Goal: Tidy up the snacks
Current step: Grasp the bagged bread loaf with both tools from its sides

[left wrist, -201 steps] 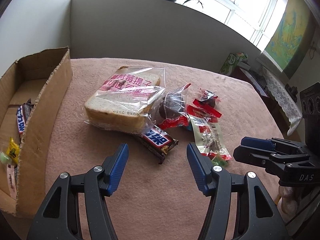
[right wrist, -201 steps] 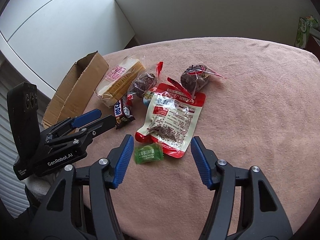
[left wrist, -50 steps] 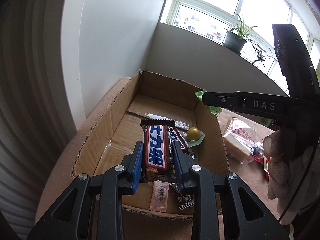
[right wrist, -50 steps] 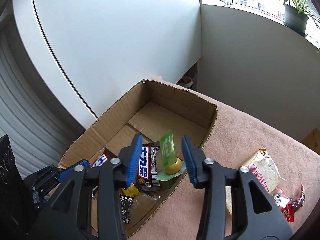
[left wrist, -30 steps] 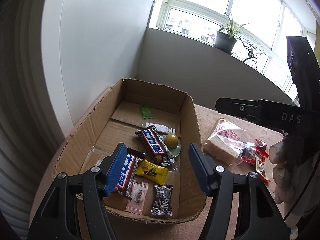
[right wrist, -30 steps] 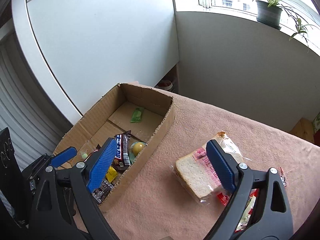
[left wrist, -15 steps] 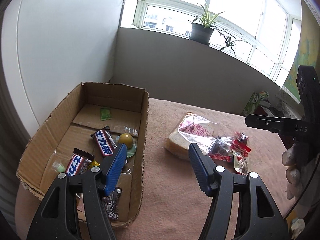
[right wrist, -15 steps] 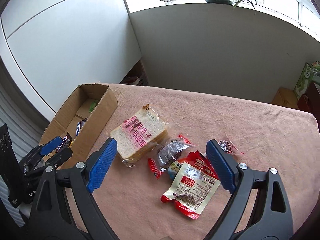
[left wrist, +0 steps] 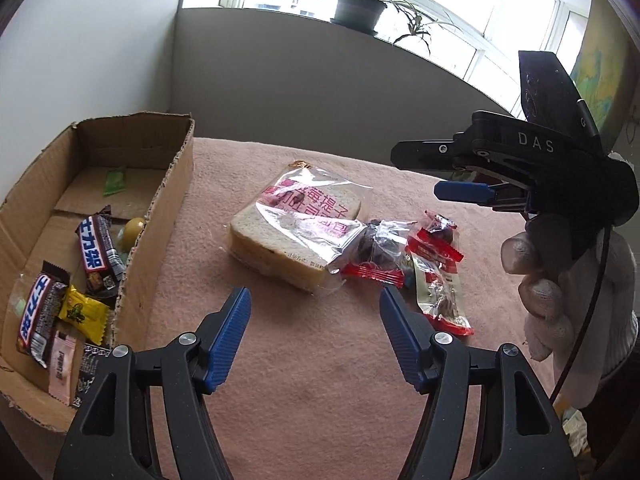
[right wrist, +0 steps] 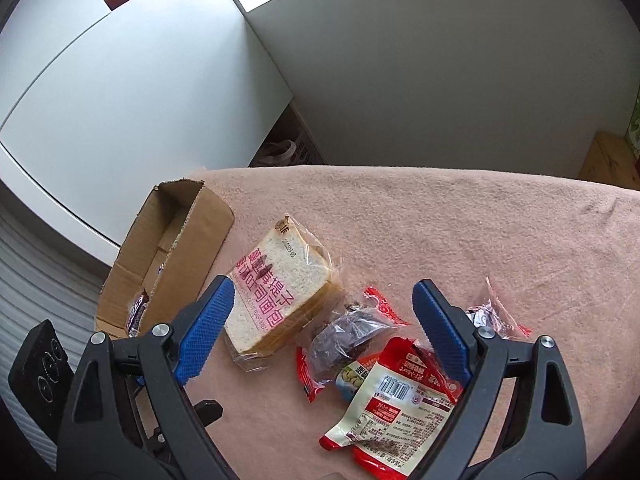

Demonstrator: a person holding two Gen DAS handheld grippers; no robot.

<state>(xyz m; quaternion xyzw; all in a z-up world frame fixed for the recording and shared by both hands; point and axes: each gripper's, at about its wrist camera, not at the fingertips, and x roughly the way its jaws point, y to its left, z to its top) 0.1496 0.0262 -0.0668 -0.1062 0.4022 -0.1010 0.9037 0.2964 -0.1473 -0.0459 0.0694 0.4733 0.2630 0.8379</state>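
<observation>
left gripper (left wrist: 314, 334) jaws apart, empty, just widened | right gripper (right wrist: 320, 332) jaws spread, empty, over loose packets (right wrist: 384, 412) | bread (left wrist: 296, 224) beyond on cloth (left wrist: 304, 400), likely next | box (left wrist: 168, 216) far left holds sorted bars (left wrist: 94, 250)

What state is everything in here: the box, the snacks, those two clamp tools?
Cardboard box: open, partly filled with candy bars.
Bagged bread: sealed, lying flat on the cloth outside the box.
Red snack packets: sealed, heaped beside the bread.
Left gripper: open, empty, jaws just widened.
Right gripper: open, empty, above the snacks.
</observation>
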